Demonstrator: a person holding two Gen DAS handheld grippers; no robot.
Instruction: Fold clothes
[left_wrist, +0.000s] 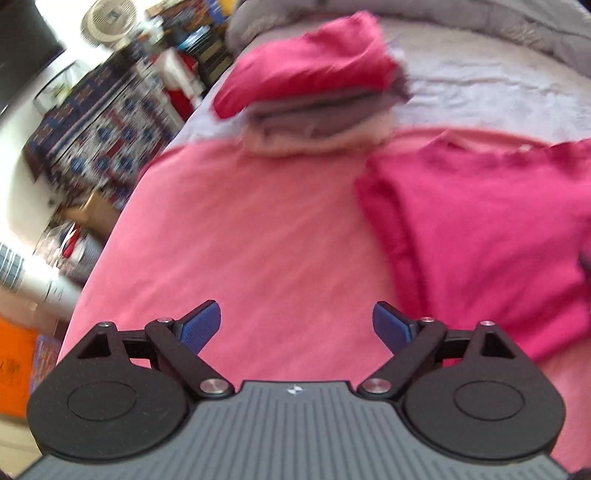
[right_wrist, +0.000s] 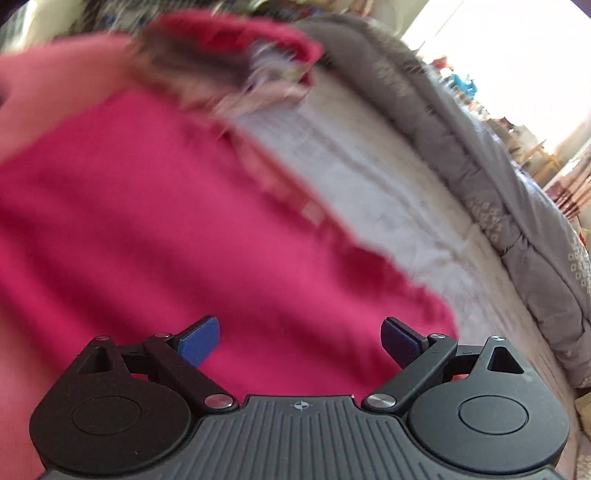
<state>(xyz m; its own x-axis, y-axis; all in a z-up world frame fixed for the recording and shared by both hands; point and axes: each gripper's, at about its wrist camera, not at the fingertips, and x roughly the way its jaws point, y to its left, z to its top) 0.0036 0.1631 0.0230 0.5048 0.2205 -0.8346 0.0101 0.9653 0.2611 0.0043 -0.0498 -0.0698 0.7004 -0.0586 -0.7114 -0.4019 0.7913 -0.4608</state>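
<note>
Between folds now. Left gripper (left_wrist: 296, 325) wide open, holding nothing, above the pink bed sheet (left_wrist: 240, 236). Right gripper (right_wrist: 300, 341) wide open and empty too, right over the dark pink shirt (right_wrist: 155, 229). Folded pile (left_wrist: 314, 99) far ahead. Next: grab shirt edges.

A bed (left_wrist: 480, 85) carries a pink sheet (left_wrist: 240, 240), magenta garment (left_wrist: 480, 221), folded stack (left_wrist: 317, 96) far, grey duvet (right_wrist: 480, 166) right.
</note>
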